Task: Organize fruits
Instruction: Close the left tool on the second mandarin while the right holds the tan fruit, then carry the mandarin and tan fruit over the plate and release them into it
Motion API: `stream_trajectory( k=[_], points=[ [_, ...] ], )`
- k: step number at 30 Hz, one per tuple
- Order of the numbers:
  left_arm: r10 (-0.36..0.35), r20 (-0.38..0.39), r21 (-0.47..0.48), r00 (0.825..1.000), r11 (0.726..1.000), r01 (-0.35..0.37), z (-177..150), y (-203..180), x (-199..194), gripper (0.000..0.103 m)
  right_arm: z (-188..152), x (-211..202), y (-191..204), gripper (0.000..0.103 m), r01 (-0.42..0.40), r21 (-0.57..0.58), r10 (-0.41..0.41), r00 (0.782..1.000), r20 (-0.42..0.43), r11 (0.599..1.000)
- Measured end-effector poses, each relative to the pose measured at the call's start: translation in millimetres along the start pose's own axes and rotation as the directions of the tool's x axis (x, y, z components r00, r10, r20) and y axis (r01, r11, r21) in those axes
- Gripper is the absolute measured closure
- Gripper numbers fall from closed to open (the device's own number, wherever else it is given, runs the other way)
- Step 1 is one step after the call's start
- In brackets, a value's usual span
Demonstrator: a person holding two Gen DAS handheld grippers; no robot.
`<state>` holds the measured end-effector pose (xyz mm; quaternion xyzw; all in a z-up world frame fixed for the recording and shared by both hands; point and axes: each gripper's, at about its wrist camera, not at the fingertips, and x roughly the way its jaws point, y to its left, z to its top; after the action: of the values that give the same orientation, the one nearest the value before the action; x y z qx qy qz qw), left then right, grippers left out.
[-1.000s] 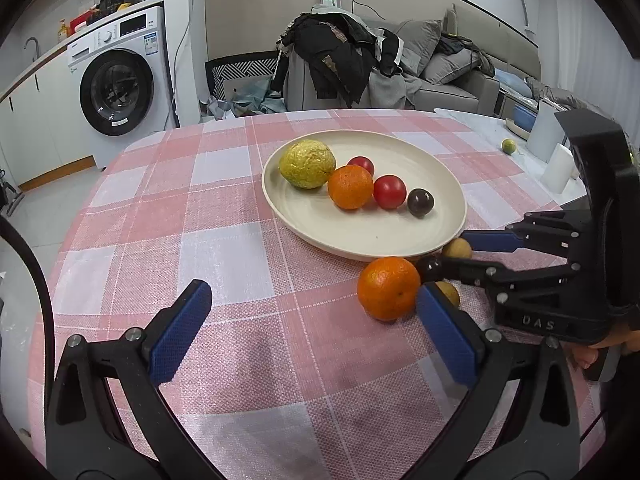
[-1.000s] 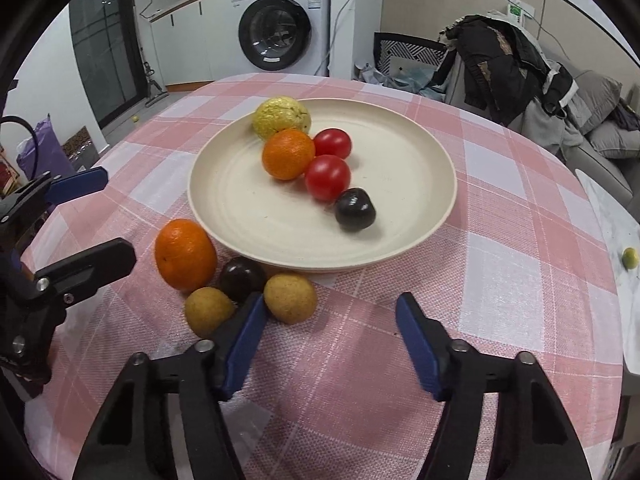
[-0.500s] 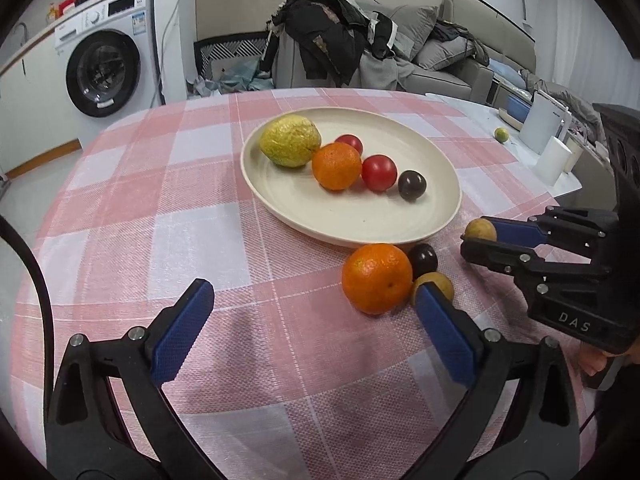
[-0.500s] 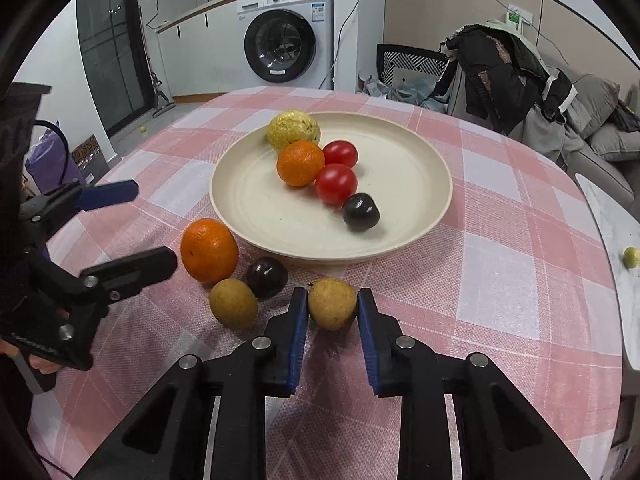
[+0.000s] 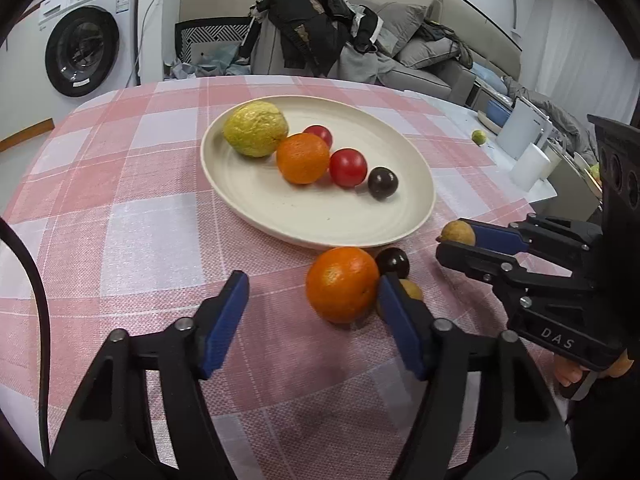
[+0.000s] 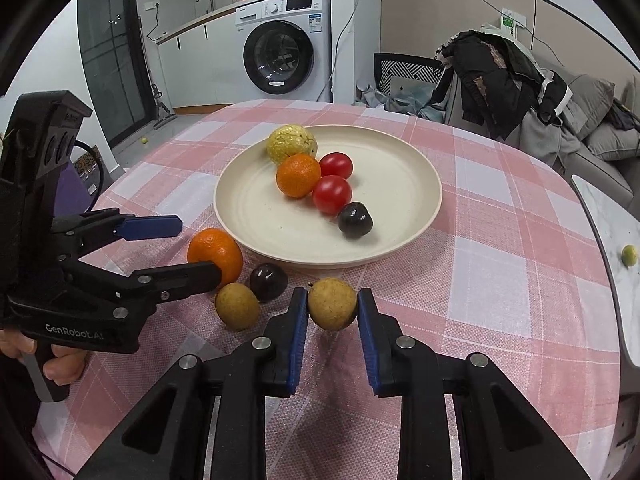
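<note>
1. Right gripper [image 6: 332, 322] low over the table, pointing at the plate, blue pads squeezed on a small tan fruit [image 6: 332, 309], which looks lifted a bit off the cloth.
2. Left gripper [image 5: 310, 318] low too, spread wide, holding nothing, with the loose orange [image 5: 342, 284] just past its right pad.
3. Seen from the right wrist view, left gripper coming in from the side, one finger above that orange and one in front of it.
4. Just beside the held fruit: one more tan fruit [image 6: 237, 311] and one dark round fruit [image 6: 268, 282], touching or almost touching each other and the orange.
5. All three loose fruits close to the near rim of the plate [image 6: 428, 184].
6. On the plate, in a row: one bumpy yellow fruit [image 6: 291, 145], one orange [image 6: 298, 175], two red fruits [image 6: 332, 194], one dark fruit [image 6: 355, 220].
7. Right half of the plate bare, lots of room there.
8. Wide bare pink checked cloth [image 6: 500, 240] to the right of the plate and near both grippers.
9. One tiny green fruit [image 6: 629, 255] well apart, on the white side table.
</note>
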<state>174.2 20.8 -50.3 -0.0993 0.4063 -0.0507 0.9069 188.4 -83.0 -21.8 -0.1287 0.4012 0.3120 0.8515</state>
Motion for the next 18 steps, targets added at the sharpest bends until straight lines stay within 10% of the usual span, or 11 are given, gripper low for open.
stream_trajectory(
  k=[4, 18],
  points=[
    [-0.07, -0.002, 0.01, 0.998, 0.998, 0.07, 1, -4, 0, 0.069, 0, -1, -1, 0.077, -0.001, 0.004, 0.001, 1.0, 0.004, 1.0],
    [0.0, 0.048, 0.057, 0.999, 0.998, -0.002, -2, -8, -13, 0.07, 3, -5, -6, 0.077, 0.006, 0.017, -0.006, 1.0, 0.018, 1.0]
  ],
)
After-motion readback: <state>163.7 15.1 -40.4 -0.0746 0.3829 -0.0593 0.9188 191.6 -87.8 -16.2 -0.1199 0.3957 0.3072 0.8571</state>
